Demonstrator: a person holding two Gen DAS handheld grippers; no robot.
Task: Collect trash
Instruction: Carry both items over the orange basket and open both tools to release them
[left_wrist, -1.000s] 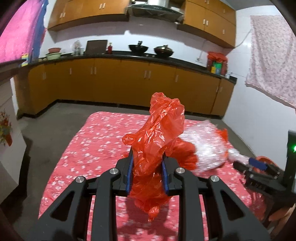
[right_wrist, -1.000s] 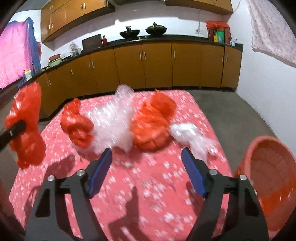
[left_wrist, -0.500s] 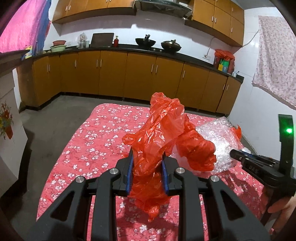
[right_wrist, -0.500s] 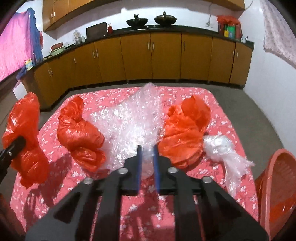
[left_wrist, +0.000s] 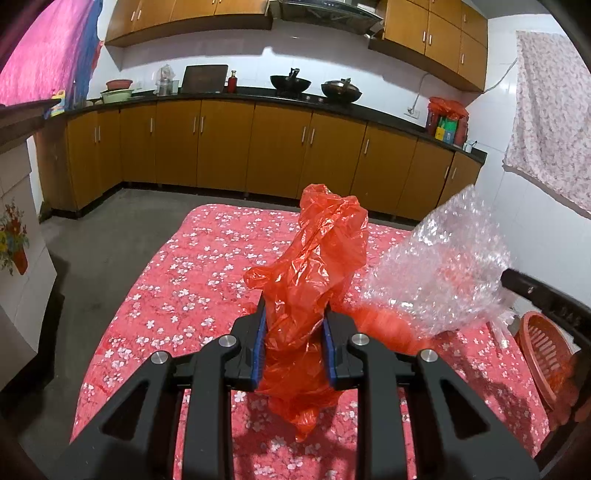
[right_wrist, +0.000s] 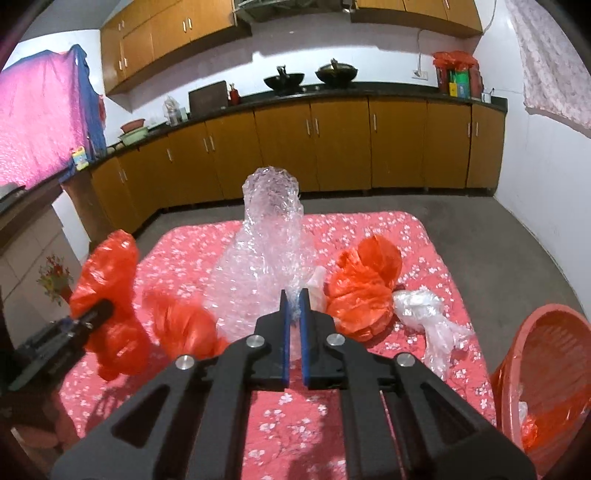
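My left gripper (left_wrist: 294, 332) is shut on a crumpled red plastic bag (left_wrist: 317, 266) and holds it above the red flowered table (left_wrist: 184, 295); the bag also shows in the right wrist view (right_wrist: 110, 291). My right gripper (right_wrist: 294, 302) is shut on a clear bubble wrap bundle (right_wrist: 266, 251) and holds it lifted off the table; it also shows in the left wrist view (left_wrist: 439, 273). Two more red bags (right_wrist: 177, 325) (right_wrist: 364, 291) and a clear plastic bag (right_wrist: 428, 314) lie on the table. An orange basket (right_wrist: 550, 362) stands at the table's right edge.
Brown kitchen cabinets (left_wrist: 258, 147) with a black counter line the far wall. Woks (left_wrist: 290, 83) stand on the counter. A flowered cloth (left_wrist: 554, 110) hangs on the right wall. Grey floor (left_wrist: 92, 251) surrounds the table. A white cabinet (left_wrist: 18, 258) stands at left.
My right gripper closed on the bubble wrap and lifted it off the table. My left gripper kept holding the red bag and rose a little.
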